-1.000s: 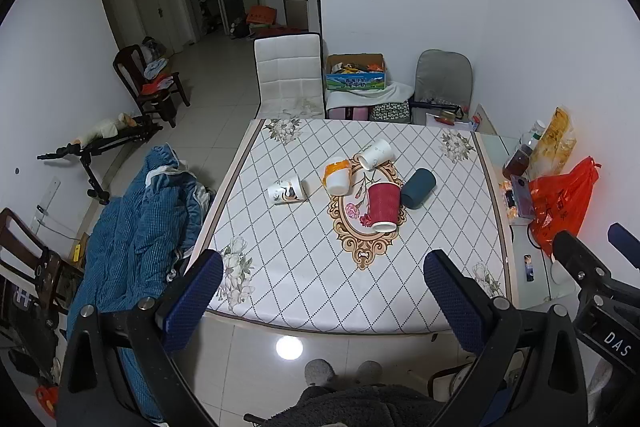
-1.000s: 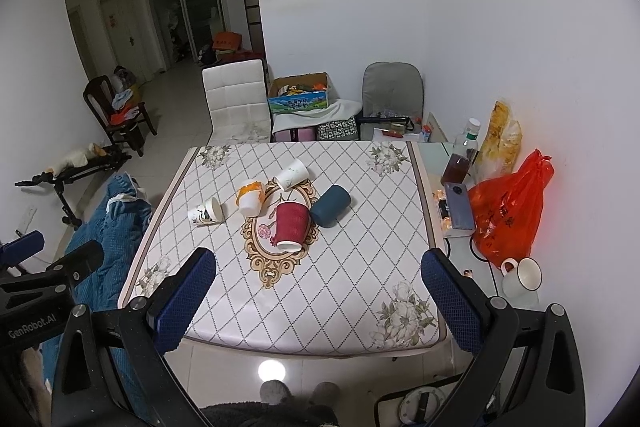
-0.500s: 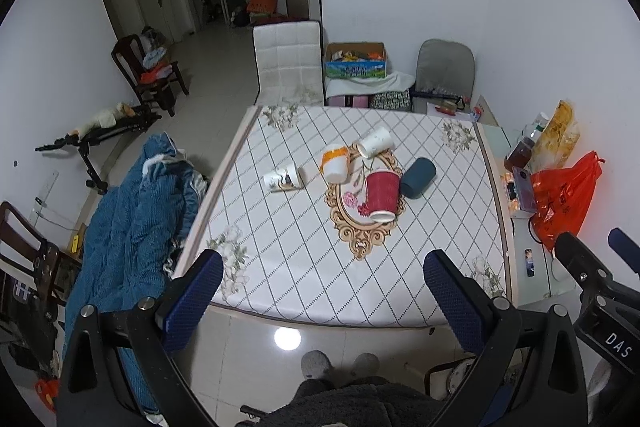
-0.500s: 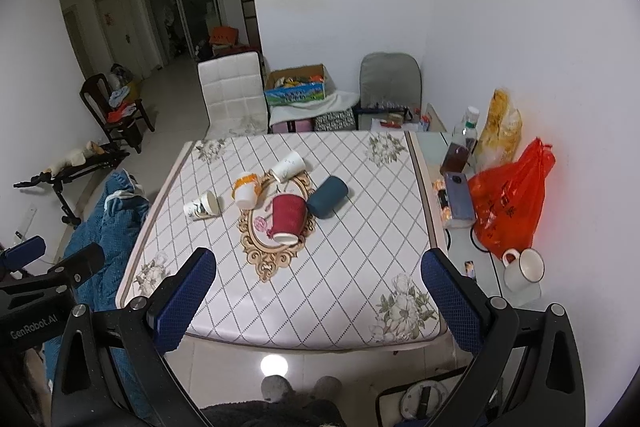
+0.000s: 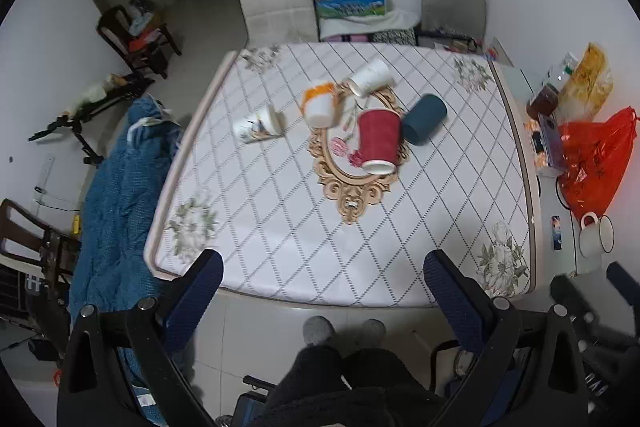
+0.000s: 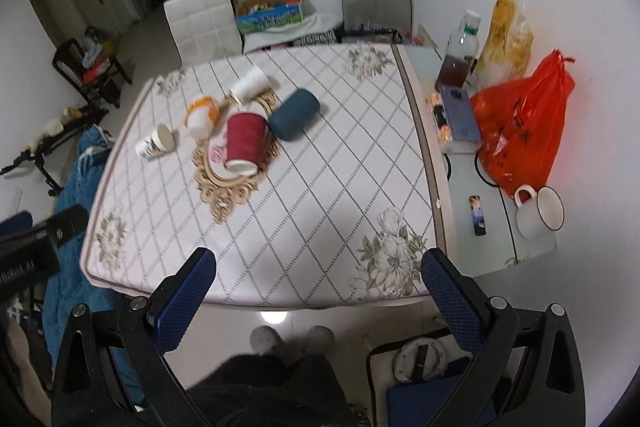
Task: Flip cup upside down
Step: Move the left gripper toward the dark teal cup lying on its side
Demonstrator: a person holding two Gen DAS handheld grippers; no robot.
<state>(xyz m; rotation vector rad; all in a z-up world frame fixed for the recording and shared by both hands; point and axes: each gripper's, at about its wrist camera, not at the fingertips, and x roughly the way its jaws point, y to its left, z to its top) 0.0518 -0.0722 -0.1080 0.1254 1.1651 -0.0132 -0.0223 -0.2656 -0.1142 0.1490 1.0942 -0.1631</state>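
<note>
The left tool (image 5: 322, 287) hung above the near edge of the white table (image 5: 280, 227) with its diamond-quilted cover, its blue-padded fingers (image 5: 194, 297) spread wide and holding nothing. The right tool (image 6: 318, 285) hung likewise over the near edge, its fingers (image 6: 450, 301) spread wide and empty.

Well ahead of both tools, five cups lay tipped on their sides around an ornate gold oval motif (image 5: 352, 183) printed on the cover. The dark red ribbed paper cup (image 5: 378, 141) rested on the motif with its mouth turned toward the tools. Just to its right lay a dark teal cylindrical cup (image 5: 424, 119), apparently touching it, though blur made that hard to judge. Further ahead lay a plain white paper cup (image 5: 370, 77). To the left of the red cup was a white cup with an orange band (image 5: 318, 101), and further left, apart from the others, a white cup with a bird print (image 5: 258, 123).

Off to the right of the right tool, a white enamel mug with a dark rim (image 6: 538, 211) stood upright on a glass side table (image 6: 480, 239), near a red plastic bag (image 6: 524, 123).
</note>
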